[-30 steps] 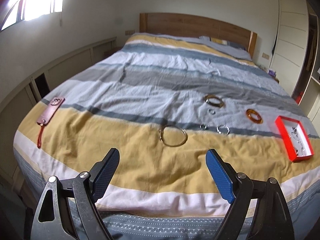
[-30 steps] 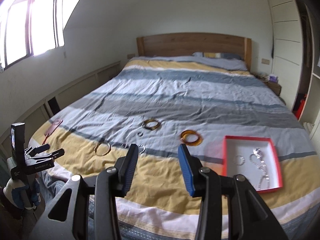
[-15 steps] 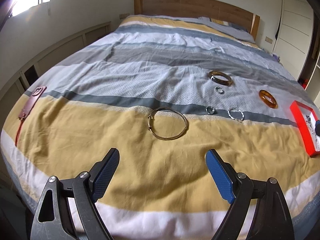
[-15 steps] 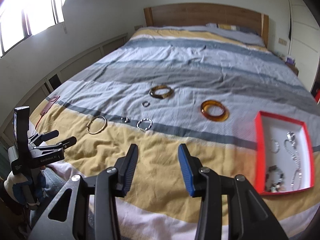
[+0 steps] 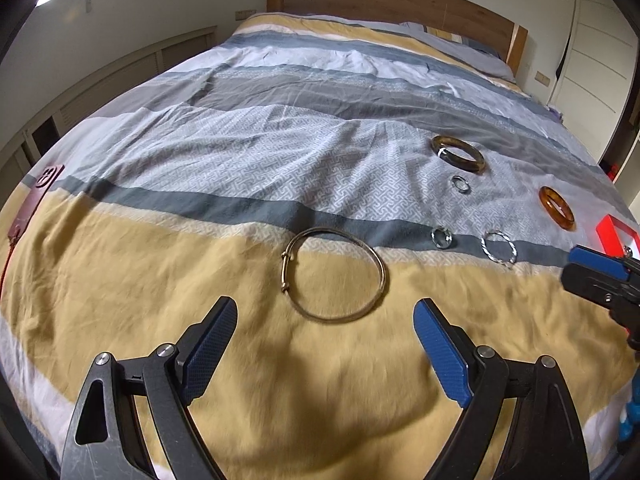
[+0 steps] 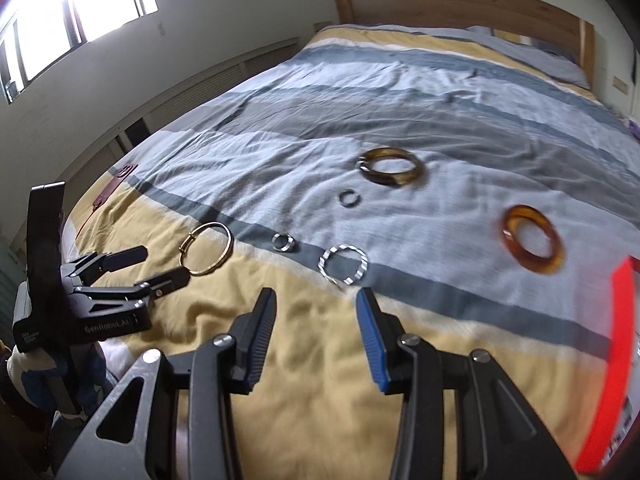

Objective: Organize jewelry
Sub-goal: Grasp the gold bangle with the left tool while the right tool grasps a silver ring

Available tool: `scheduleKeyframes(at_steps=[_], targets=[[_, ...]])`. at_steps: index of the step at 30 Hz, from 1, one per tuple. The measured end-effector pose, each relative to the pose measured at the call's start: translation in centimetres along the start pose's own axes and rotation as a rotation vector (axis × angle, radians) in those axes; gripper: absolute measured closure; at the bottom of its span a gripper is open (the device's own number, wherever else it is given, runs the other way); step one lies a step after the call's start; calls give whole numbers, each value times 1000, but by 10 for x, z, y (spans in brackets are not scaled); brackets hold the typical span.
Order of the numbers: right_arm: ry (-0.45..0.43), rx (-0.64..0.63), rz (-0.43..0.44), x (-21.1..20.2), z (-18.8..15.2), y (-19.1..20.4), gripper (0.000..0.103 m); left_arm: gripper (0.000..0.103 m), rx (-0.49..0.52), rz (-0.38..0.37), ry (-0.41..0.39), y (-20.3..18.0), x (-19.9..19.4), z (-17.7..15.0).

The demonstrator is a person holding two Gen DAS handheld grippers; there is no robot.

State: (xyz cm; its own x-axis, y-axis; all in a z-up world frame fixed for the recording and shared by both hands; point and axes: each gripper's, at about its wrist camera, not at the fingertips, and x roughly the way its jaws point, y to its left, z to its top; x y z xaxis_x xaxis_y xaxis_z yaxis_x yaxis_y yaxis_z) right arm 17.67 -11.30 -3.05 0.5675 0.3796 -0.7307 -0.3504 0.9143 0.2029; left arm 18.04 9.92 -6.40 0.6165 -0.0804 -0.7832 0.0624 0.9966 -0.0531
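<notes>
Left wrist view looks over the bed, its striped duvet spreading ahead of the left tongs, whose jaws stand wide apart and hold nothing. Just ahead of them, centred between the two blue pads, the thin gold bangle lies flat on the yellow stripe, apart from both pads. Farther ahead and to the right of these tongs lie the dark brown bangle and the amber bangle, with the twisted silver ring nearer, then the two small silver rings. At the far right edge only a corner of the red box shows, with the right tongs in front of it. Far left of the tongs, a reddish leather strap lies on the bed. Right wrist view shows the right tongs with jaws parted and empty, the twisted silver ring just ahead of their tips and not touching. It also shows the left tool from the side, its jaws spread beside the gold bangle, and a bright window that the left view only clips. The red box is a blur at right; its contents cannot be made out.
</notes>
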Motion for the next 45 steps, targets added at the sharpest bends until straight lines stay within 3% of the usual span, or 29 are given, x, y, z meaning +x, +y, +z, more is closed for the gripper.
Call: scheduleKeyframes(at_steps=[7,9,12,23,25,28,30,32,33,38,45], targets=[[5,-32,41,30,17,7,63,18,-3,-43,-20,-1,3,7],[12,-40,50,38,22,8,63,42,18,-90,6,-5,8,7],[27,-63,66,50,27,12,63,67,43,-161,64,-11,21,6],[110,-87,102,95,37,19,64,69,85,-174,125,-17,45,2],[123,-94,96,101,37,20,64,72,83,-176,120,-16,46,1],[139,-96,83,109,36,19,64,87,68,-182,118,-12,47,0],[145,-108,72,112,36,20,71,95,62,-190,115,-11,47,0],[160,-128,67,115,36,22,85,97,73,-188,113,-14,46,-1],[164,-132,68,115,37,22,85,97,83,-179,111,-16,45,-2],[146,-123,84,104,38,22,85,99,95,-161,88,-19,37,-1],[62,-99,105,52,43,24,85,99,40,-162,39,-12,9,0]])
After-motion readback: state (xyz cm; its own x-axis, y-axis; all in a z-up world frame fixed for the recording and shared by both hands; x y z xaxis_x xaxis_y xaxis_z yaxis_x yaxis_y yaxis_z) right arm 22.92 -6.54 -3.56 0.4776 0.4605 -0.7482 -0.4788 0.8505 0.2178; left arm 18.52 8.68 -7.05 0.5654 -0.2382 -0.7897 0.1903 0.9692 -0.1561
